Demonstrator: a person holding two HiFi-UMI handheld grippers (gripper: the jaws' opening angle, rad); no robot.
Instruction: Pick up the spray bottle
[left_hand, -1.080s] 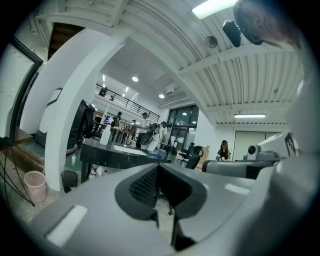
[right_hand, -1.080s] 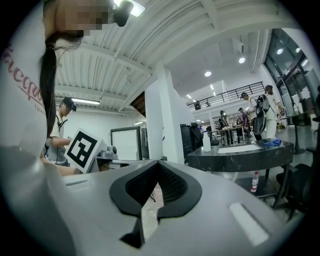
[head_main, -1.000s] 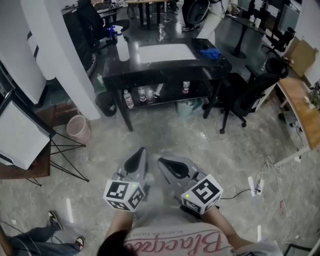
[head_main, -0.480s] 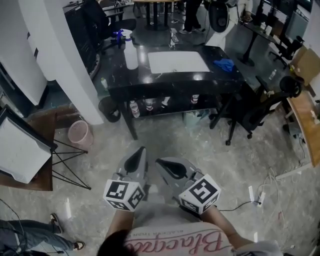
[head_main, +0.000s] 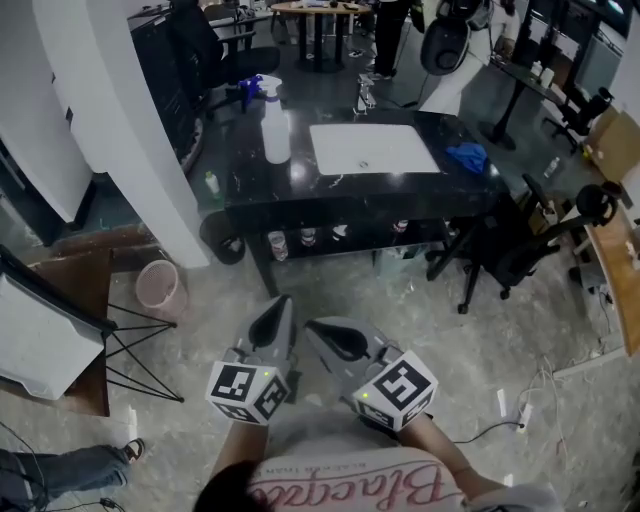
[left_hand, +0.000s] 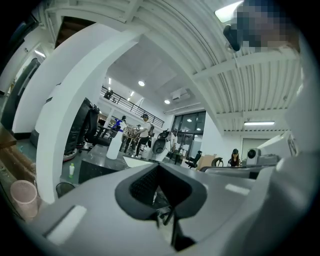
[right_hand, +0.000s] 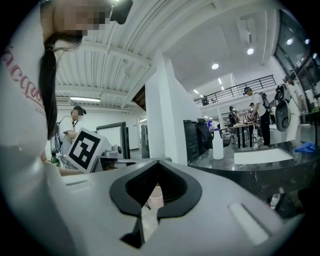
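The spray bottle (head_main: 275, 128), white with a blue trigger head, stands upright on the left part of a black table (head_main: 350, 195) far ahead. It also shows small in the left gripper view as the bottle (left_hand: 115, 145) and in the right gripper view as the bottle (right_hand: 217, 145). My left gripper (head_main: 276, 318) and right gripper (head_main: 334, 338) are held side by side close to my body, well short of the table. Both are shut with nothing between their jaws, which meet at their tips in each gripper view.
A white mat (head_main: 373, 148) and a blue cloth (head_main: 467, 155) lie on the table, with small bottles (head_main: 308, 238) on its lower shelf. A black office chair (head_main: 510, 250) stands at its right, a pink bin (head_main: 160, 285) and a white pillar (head_main: 130, 120) at its left.
The table and spray bottle have slid lower and grown larger in the head view as I walk towards them. Both grippers stay shut and side by side.
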